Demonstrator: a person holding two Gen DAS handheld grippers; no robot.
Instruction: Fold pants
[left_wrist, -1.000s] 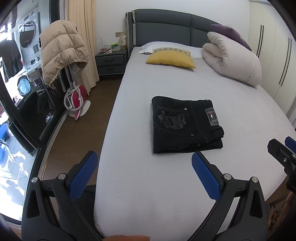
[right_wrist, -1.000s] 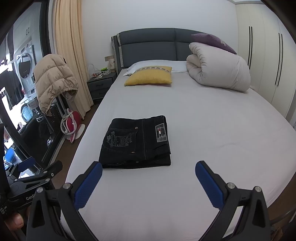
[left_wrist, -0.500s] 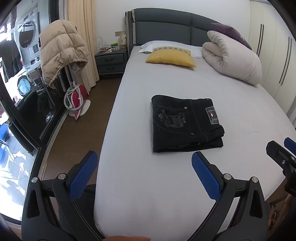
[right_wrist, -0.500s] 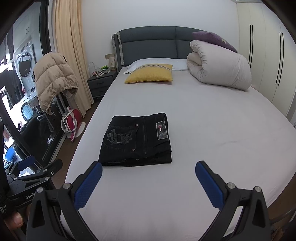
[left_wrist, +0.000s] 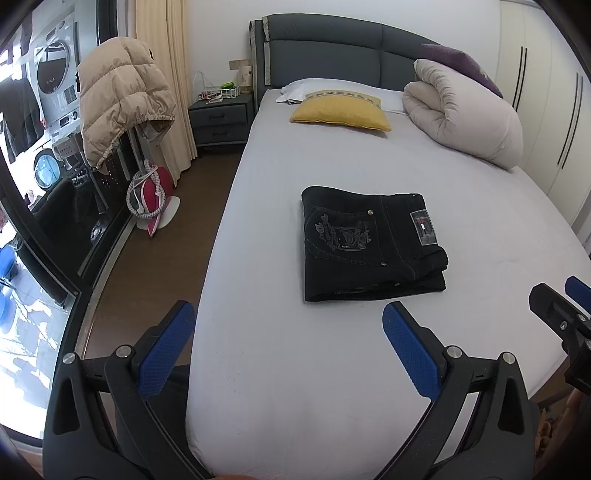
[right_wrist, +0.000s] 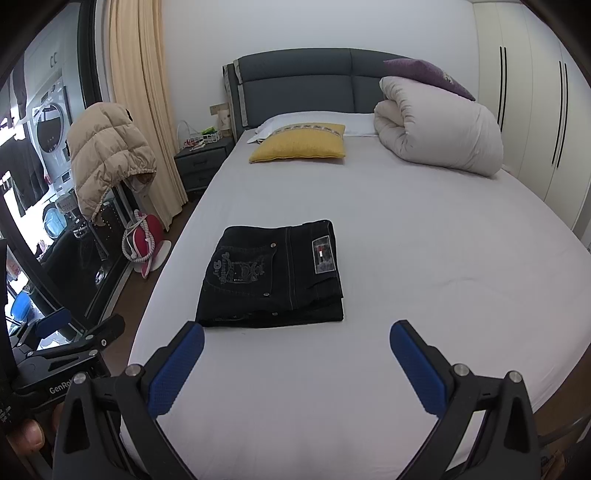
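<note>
At nine o'clock from the bed we see a beige puffer jacket (left_wrist: 122, 96) draped over a stand, and our left gripper (left_wrist: 288, 343) hangs over the near edge of the bed (left_wrist: 295, 406), its blue pads spread wide and holding nothing. At twelve o'clock from it lie the black pants (left_wrist: 369, 247), already folded into a compact rectangle with the back pocket and label uppermost, resting flat on the sheet well apart from both tools. We judge the folding done, which would explain why both tools sit back from the cloth. Our right gripper (right_wrist: 295, 358) is likewise released and empty, the pants at eleven o'clock from it. Beyond, at one o'clock, a rolled duvet (right_wrist: 439, 136) rests by the headboard. Against half a second ago, the pants have not shifted and both grippers remain spread; only the right view has tilted slightly.
</note>
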